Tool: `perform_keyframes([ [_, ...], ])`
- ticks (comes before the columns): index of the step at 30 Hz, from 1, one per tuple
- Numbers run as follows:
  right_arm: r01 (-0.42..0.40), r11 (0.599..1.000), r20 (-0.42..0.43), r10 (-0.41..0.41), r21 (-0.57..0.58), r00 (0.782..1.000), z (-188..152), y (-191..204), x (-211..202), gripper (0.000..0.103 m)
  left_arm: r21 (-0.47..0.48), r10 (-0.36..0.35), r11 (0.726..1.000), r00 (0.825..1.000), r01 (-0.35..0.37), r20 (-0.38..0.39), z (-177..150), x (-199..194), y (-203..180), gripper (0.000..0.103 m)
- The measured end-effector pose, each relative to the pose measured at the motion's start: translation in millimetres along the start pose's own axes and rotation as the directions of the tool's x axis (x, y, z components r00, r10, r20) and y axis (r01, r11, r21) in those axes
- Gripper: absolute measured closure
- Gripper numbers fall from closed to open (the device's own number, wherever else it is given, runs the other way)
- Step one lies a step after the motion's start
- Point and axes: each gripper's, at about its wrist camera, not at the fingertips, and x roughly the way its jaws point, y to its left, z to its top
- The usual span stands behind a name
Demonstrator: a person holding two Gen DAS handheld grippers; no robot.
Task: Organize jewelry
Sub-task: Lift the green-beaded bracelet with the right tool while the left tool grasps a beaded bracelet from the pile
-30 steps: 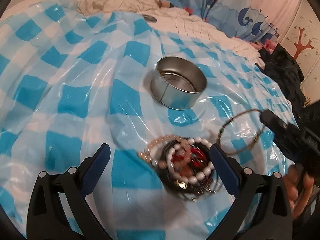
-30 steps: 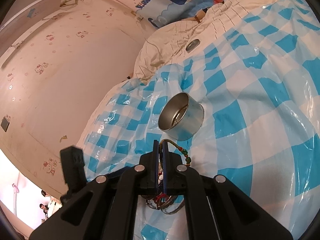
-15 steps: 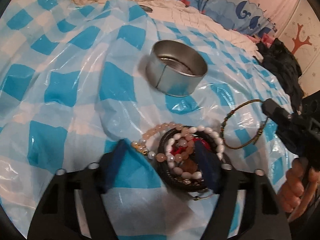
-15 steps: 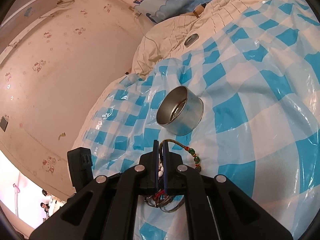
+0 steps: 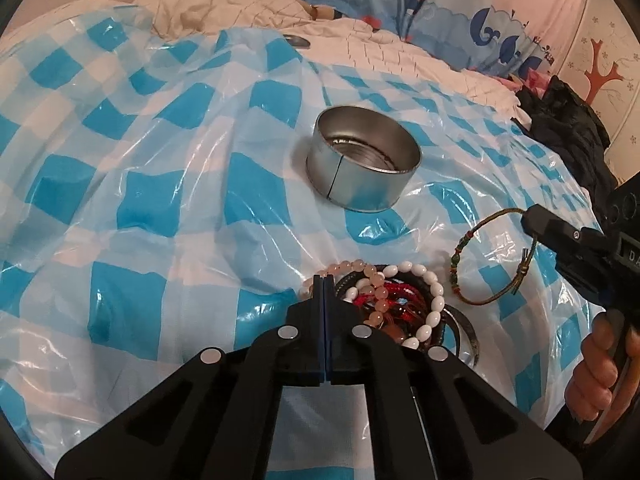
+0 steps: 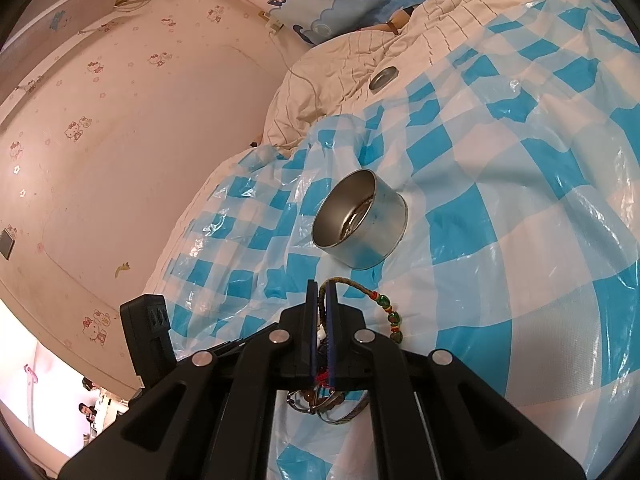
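While the right gripper point(image 6: 319, 292) pinches the floppy cord bracelet point(image 5: 496, 256), the left gripper point(image 5: 323, 280) sits fully closed beside the slippery bead pile point(image 5: 396, 300); a strand's best.

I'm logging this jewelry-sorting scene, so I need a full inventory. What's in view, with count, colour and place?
Metal tin: 1, silver, open, on the checked sheet.
Plastic sheet: 1, blue-and-white checked, over the bed.
Metal lid: 1, silver, on the cream quilt.
Bracelet pile: several; white, pink, red, dark; below the tin.
Cord bracelet: 1, olive with green beads, in the right gripper.
Left gripper: shut on the pink bead bracelet.
Right gripper: shut on the cord.
Hand: right edge.
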Motion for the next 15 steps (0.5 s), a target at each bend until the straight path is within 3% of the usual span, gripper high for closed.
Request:
perform_keyframes([
  [3,0.006,1.0,-0.01,-0.006,0.008,1.0,-0.2,-2.0,1.4,0.098,-0.002,0.029,1.0,0.999,-0.029,-0.017,-0.5,4.0,2.1,0.097],
  [5,0.015,1.0,-0.018,-0.014,0.017,1.0,-0.2,-4.5,2.7,0.098,0.004,0.031,1.0,0.999,-0.031,-0.024,-2.2,6.8,1.7,0.077],
  [8,0.028,0.999,-0.029,-0.027,0.029,0.999,-0.4,-7.9,4.6,0.098,0.027,0.03,0.999,0.999,-0.03,-0.033,-4.4,11.4,-5.1,0.061],
  [11,0.035,0.999,-0.032,-0.034,0.035,0.999,-0.6,-9.9,4.3,0.098,0.077,0.082,0.994,0.997,-0.081,-0.01,-6.8,11.3,-14.0,0.058],
  [13,0.036,0.999,-0.035,-0.035,0.039,0.999,-0.9,-10.7,4.6,0.098,0.083,0.12,0.989,0.993,-0.12,0.007,-7.0,10.4,-14.6,0.048],
  [15,0.037,0.999,-0.039,-0.036,0.04,0.999,-1.3,-11.2,5.3,0.098,0.067,0.103,0.992,0.995,-0.103,0.007,-6.6,11.0,-10.8,0.049],
])
